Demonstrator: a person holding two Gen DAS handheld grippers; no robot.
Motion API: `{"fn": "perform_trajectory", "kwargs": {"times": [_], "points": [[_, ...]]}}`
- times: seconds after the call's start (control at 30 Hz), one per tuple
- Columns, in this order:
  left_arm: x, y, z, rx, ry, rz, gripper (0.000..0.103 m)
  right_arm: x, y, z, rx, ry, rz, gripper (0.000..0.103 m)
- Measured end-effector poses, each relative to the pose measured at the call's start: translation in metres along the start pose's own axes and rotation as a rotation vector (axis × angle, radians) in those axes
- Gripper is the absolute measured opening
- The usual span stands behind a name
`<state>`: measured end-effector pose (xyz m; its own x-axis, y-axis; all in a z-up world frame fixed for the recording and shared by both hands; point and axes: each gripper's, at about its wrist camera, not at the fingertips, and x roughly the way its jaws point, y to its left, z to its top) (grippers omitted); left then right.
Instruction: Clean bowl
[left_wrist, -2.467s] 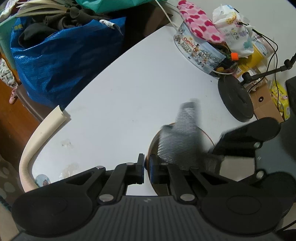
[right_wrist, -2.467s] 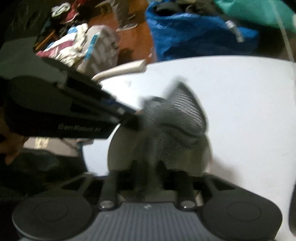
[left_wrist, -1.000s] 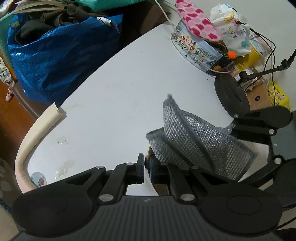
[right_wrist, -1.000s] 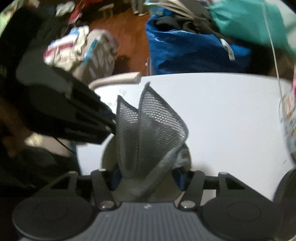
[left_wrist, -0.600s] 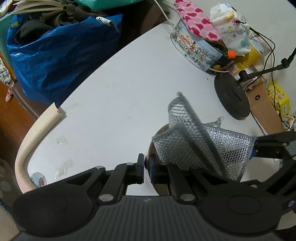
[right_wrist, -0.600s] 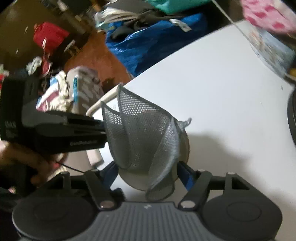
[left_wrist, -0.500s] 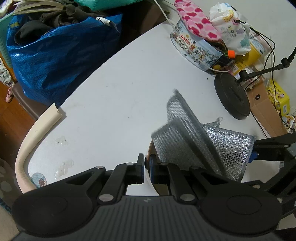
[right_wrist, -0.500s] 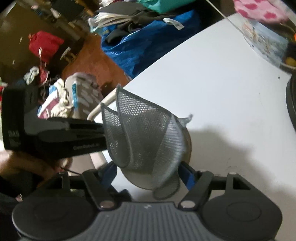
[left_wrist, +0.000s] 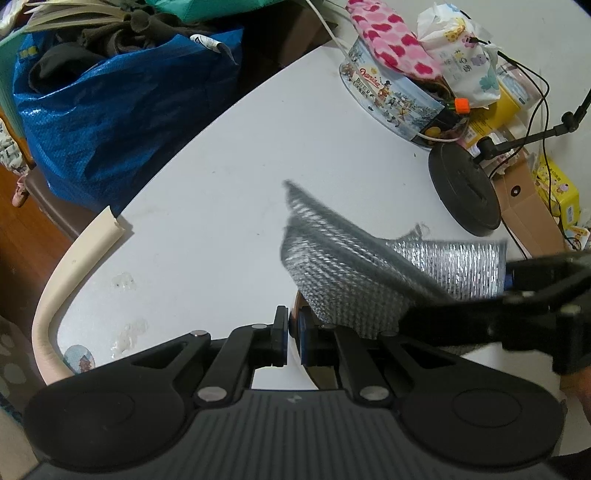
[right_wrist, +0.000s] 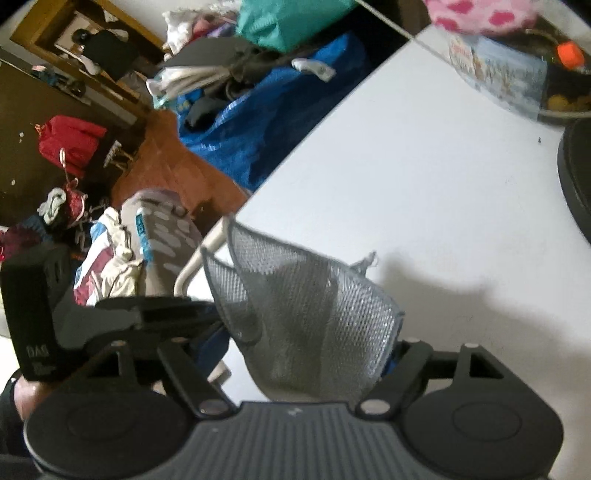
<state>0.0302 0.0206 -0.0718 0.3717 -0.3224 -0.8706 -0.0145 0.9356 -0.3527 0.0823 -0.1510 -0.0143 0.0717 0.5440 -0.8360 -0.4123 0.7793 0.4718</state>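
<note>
My left gripper is shut on the rim of a brown bowl, held on edge above the white table; most of the bowl is hidden behind a grey mesh scrubbing cloth. In the right wrist view the cloth stands folded between my right gripper's fingers, which are spread wide around it. The bowl is not visible in that view. The left gripper body shows at the left there.
A blue bag stands off the table's far left edge. A cookie tin with a pink cloth, a black round stand base, cables and boxes crowd the far right. A beige tube curves along the left edge.
The right gripper's fingers have spread from tight on the cloth to wide apart. The cloth has swept over the bowl and now hides it. The left gripper has stayed put.
</note>
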Motion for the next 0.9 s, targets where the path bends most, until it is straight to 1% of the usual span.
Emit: {"fn": "perform_trajectory", "kwargs": {"times": [0.07,0.17,0.23,0.27,0.33,0.4,0.43,0.5,0.53,0.57,0.6,0.67,0.77,0.83,0.9], "points": [[0.000,-0.001,-0.001,0.009,0.001,-0.007,0.005,0.007,0.000,0.003,-0.016,0.004,-0.012,0.079],[-0.001,-0.002,-0.002,0.020,-0.001,-0.005,0.005,0.017,-0.003,0.005,0.006,0.018,-0.013,0.079],[-0.001,-0.002,-0.002,0.023,-0.002,-0.004,0.005,0.019,-0.003,0.004,0.000,0.025,-0.011,0.077],[-0.001,-0.002,-0.002,0.024,-0.002,-0.004,0.005,0.021,-0.004,0.002,0.001,0.026,-0.013,0.074],[-0.001,-0.002,-0.002,0.024,-0.003,-0.001,0.005,0.024,-0.007,-0.001,0.007,0.028,-0.019,0.063],[-0.001,-0.001,-0.002,0.016,-0.002,-0.005,0.005,0.027,-0.009,-0.003,0.013,0.030,-0.024,0.044],[-0.001,-0.001,-0.002,0.014,-0.003,-0.005,0.005,0.026,-0.008,-0.005,-0.006,0.025,-0.036,0.039],[0.000,-0.001,-0.002,0.011,-0.004,-0.006,0.005,0.024,-0.004,-0.008,-0.054,0.013,-0.066,0.019],[0.000,-0.002,-0.003,0.013,-0.004,-0.004,0.005,0.023,-0.003,-0.009,-0.078,0.007,-0.080,0.016],[0.000,-0.002,-0.003,0.016,-0.003,-0.002,0.005,0.022,-0.001,-0.010,-0.102,0.001,-0.095,0.011],[-0.001,-0.003,-0.003,0.018,-0.004,-0.001,0.005,0.020,0.001,-0.012,-0.126,-0.004,-0.109,0.009],[-0.004,-0.006,-0.002,0.034,-0.016,0.008,0.005,0.018,0.005,-0.015,-0.173,-0.016,-0.138,0.008],[-0.015,-0.013,-0.002,0.086,-0.048,0.030,0.005,0.011,0.024,-0.020,-0.340,-0.065,-0.234,0.008],[-0.021,-0.016,-0.002,0.101,-0.069,0.047,0.005,0.010,0.033,-0.022,-0.428,-0.085,-0.278,0.008],[-0.028,-0.017,-0.001,0.110,-0.090,0.061,0.005,0.019,0.038,-0.023,-0.498,-0.050,-0.296,0.008]]}}
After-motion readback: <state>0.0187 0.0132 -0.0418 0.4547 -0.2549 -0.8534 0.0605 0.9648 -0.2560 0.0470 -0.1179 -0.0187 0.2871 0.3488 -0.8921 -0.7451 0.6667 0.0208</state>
